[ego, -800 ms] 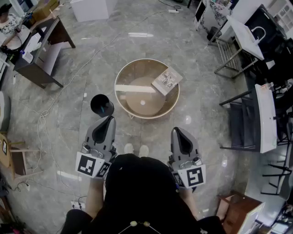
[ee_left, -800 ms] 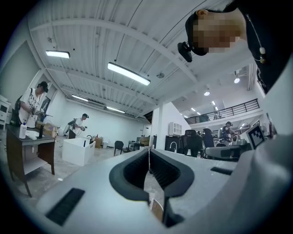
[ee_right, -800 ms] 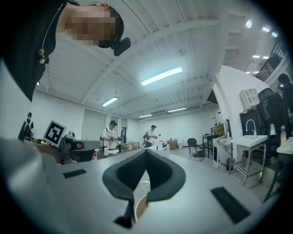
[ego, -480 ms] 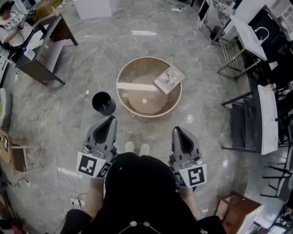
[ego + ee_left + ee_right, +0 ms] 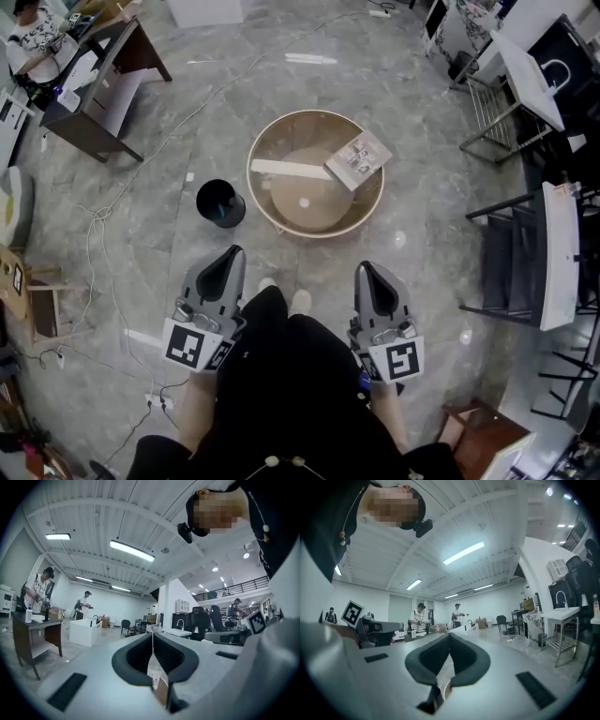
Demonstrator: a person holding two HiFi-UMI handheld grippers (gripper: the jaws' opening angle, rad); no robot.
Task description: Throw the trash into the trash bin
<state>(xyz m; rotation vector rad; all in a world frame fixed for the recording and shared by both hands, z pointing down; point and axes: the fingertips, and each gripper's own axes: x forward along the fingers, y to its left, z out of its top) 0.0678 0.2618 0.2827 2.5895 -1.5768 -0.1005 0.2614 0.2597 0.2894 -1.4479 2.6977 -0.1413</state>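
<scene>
Both closed, empty — left gripper, right gripper; print on leaflet unreadable.

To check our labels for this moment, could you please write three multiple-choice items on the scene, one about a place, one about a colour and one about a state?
1. Where does the trash bin stand in relation to the round table, as the head view shows it?
A. on top of it
B. on the floor, just left of it
C. far off to its right

2. What colour is the trash bin?
A. black
B. white
C. red

3. How do the jaws of the right gripper stand?
A. wide apart
B. half open
C. together, with nothing between them

Answers:
1 B, since the bin sits on the grey floor beside the table's left rim.
2 A, since its wall and rim are black.
3 C, since the right gripper view shows the two tips meeting with nothing between them.
</scene>
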